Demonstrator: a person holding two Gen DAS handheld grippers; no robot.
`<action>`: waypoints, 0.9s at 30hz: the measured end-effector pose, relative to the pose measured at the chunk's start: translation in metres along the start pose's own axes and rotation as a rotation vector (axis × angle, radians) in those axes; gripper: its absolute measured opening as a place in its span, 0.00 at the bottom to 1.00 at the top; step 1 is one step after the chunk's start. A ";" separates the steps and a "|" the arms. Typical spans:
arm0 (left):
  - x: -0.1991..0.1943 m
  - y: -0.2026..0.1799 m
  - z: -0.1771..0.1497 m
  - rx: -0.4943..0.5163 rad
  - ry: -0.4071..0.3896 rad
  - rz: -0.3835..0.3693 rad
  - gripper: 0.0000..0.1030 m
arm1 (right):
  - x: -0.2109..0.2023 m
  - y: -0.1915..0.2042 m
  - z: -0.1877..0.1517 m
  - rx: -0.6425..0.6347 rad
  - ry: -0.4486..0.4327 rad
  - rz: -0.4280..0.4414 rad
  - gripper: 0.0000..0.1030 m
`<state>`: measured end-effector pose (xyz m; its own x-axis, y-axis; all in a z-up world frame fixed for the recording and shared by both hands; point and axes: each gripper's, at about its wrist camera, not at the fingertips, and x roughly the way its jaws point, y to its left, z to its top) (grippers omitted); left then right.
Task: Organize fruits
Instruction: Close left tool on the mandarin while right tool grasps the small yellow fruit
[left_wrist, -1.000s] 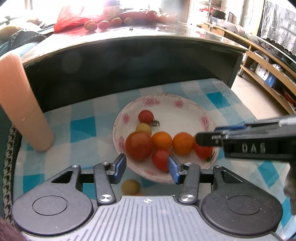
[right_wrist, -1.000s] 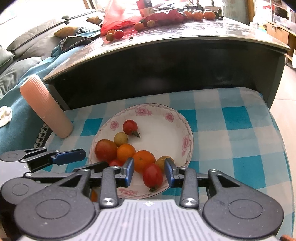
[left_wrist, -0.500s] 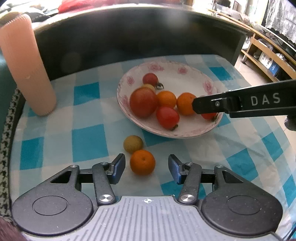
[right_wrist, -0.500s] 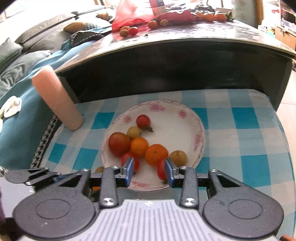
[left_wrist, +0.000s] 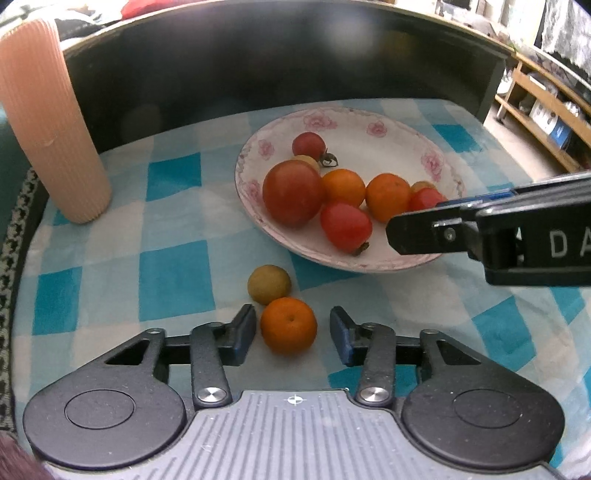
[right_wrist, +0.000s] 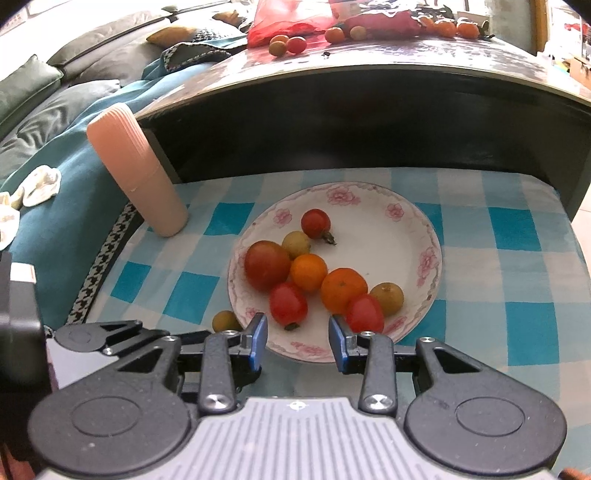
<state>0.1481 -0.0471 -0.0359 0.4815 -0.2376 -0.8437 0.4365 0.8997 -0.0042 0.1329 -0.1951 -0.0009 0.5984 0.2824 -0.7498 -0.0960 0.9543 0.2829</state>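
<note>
A white flowered plate (left_wrist: 369, 266) (right_wrist: 406, 206) on the blue checked cloth holds several tomatoes and small oranges. Two fruits lie on the cloth in front of it: a yellow-green one (left_wrist: 269, 284) (right_wrist: 225, 320) and an orange (left_wrist: 288, 325). My left gripper (left_wrist: 293, 328) straddles that orange. Its jaws are closing, and a thin gap still shows on each side of the fruit. My right gripper (right_wrist: 297, 332) (left_wrist: 397, 232) hovers open over the plate's near rim with nothing between its fingers. A red tomato (right_wrist: 288, 304) lies just beyond it.
A pink ribbed cylinder (left_wrist: 48, 122) (right_wrist: 140, 173) stands on the cloth's left. A dark table (right_wrist: 369, 110) rises behind the plate, with a red bag (right_wrist: 288, 26) and more fruit on top. A sofa is at the left, wooden shelves (left_wrist: 535, 99) at the right.
My left gripper came down from over the plate to the orange on the cloth and narrowed its jaws around it. My right gripper drew back slightly to the plate's near rim.
</note>
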 end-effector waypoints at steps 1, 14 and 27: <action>0.000 0.002 0.000 -0.005 0.002 -0.004 0.45 | 0.000 0.001 -0.001 -0.002 0.004 0.002 0.50; -0.026 0.020 -0.017 0.005 0.036 -0.051 0.39 | 0.001 0.018 -0.010 0.039 0.072 0.082 0.50; -0.034 0.045 -0.037 -0.016 0.044 -0.106 0.39 | 0.046 0.050 -0.011 0.268 0.093 0.025 0.50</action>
<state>0.1232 0.0146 -0.0273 0.3995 -0.3161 -0.8605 0.4709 0.8761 -0.1031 0.1471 -0.1329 -0.0275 0.5218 0.3251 -0.7887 0.1117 0.8906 0.4409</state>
